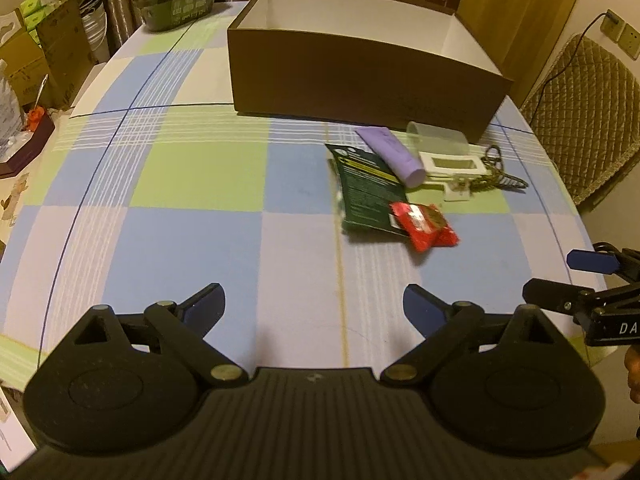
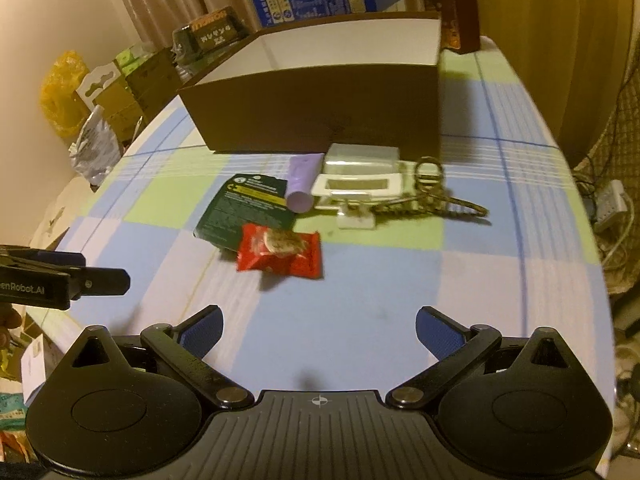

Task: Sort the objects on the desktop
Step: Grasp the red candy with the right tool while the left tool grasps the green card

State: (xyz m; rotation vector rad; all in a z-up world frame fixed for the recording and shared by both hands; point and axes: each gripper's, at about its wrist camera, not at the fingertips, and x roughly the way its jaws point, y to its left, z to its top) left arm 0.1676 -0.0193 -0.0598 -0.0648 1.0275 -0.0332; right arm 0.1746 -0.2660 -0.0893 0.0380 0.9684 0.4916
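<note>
On my checkered surface (image 2: 160, 248) lie a brown box (image 2: 320, 112), green packet (image 2: 244, 210), red wrapper (image 2: 280, 252), purple tube (image 2: 303, 184), white case (image 2: 356, 186) and, seemingly, keys (image 2: 432, 196).

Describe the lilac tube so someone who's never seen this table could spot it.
Find the big brown box on the checked tablecloth. In front of it lies a small clutter; the lilac tube overlaps the dark green packet, and it's the only round, plain pastel thing there.

left tool (image 1: 314, 304): black, blue pads, brass pivots | right tool (image 2: 319, 326): same, crosshair mark
</note>
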